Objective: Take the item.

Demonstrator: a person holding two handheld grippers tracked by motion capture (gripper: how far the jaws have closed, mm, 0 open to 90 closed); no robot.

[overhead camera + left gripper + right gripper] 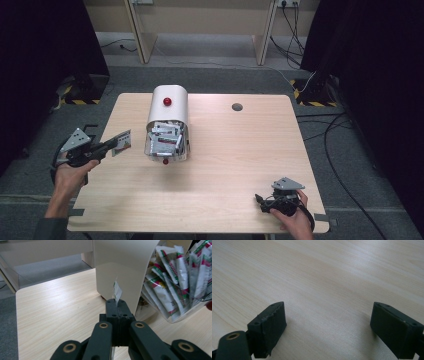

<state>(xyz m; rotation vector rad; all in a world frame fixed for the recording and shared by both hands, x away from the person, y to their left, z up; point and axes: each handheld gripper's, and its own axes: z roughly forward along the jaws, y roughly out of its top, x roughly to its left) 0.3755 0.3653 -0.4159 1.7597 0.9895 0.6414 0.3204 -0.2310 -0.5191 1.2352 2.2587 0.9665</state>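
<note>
Sachet of white foil with red-green print sits pinched in the closed left gripper at frame left beside the cream roll-top box, right gripper idle and wide open, so next it probably needs setting down.

The one obstacle on the table is the white bin, standing near the far edge, left of the middle; its clear front bulges toward the near edge, crammed with sachets. The strip between the bin and the left edge is taken by the left gripper, clamped on 1 sachet just beside the bin's side. The right gripper sits at the near right corner, its jaws wide apart over bare wood. The middle, the right half and the far right corner lie open, save a small grey disc flush near the far edge.
</note>
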